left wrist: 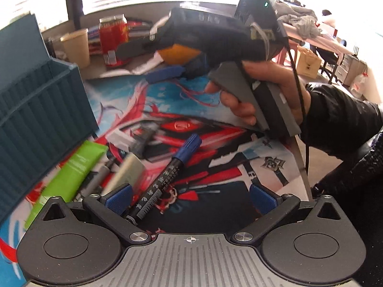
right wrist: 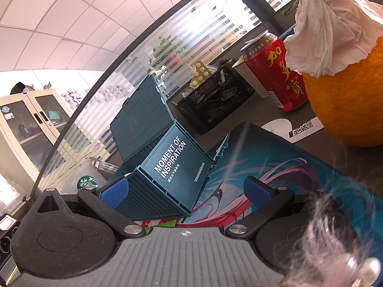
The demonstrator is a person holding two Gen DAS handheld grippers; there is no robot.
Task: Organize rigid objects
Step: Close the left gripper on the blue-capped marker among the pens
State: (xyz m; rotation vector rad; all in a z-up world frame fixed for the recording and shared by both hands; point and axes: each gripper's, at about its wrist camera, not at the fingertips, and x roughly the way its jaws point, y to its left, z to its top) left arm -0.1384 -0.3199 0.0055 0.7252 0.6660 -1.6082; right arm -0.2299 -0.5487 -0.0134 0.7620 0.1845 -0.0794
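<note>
My left gripper (left wrist: pixel 189 199) is open low over the printed mat (left wrist: pixel 251 167). A black marker with a blue cap (left wrist: pixel 167 172) lies on the mat between the fingers, its tail close to the left pad (left wrist: pixel 118 198). It is not gripped. A green tube (left wrist: pixel 69 174), a grey pen (left wrist: pixel 100 177) and a blurred pale block (left wrist: pixel 129 169) lie left of the marker. My right gripper (right wrist: pixel 185 192) is open and holds nothing, facing the open teal box (right wrist: pixel 172 165). In the left wrist view a hand (left wrist: pixel 263 91) holds the right gripper's black body (left wrist: pixel 215 35) above the mat.
The teal box (left wrist: pixel 40 110) stands at the mat's left, lid raised. Behind the mat are an orange (right wrist: pixel 347 107) with tissue on top, a red can (right wrist: pixel 275 71), a black mesh basket (right wrist: pixel 215 102) and a paper cup (left wrist: pixel 76 45). A Starbucks cup (right wrist: pixel 87 183) stands beyond the box.
</note>
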